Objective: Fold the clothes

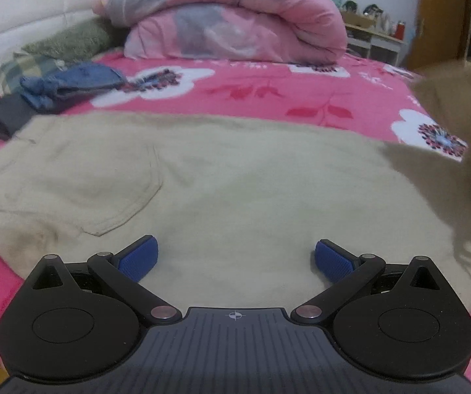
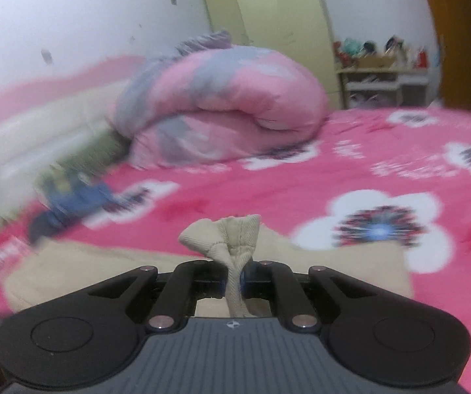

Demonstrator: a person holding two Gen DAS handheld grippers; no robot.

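Beige trousers [image 1: 202, 190] lie spread across the pink flowered bed, a back pocket [image 1: 104, 190] showing at the left. My left gripper [image 1: 235, 259] hovers low over them, open, its blue pads [image 1: 138, 259] wide apart with nothing between. At the right edge of the left wrist view a blurred beige flap [image 1: 458, 124] of the trousers hangs lifted. In the right wrist view my right gripper [image 2: 234, 279] is shut on a bunched beige hem [image 2: 232, 239], which sticks up past the fingers, raised above the rest of the trousers [image 2: 104, 269].
A rolled pink and grey quilt [image 1: 235, 19] lies at the back of the bed. A pile of clothes [image 1: 58, 82] in blue, dark and checked cloth sits at the left by the white headboard [image 1: 22, 16]. A shelf with small items [image 1: 373, 29] stands beyond the bed sheet [image 1: 268, 98].
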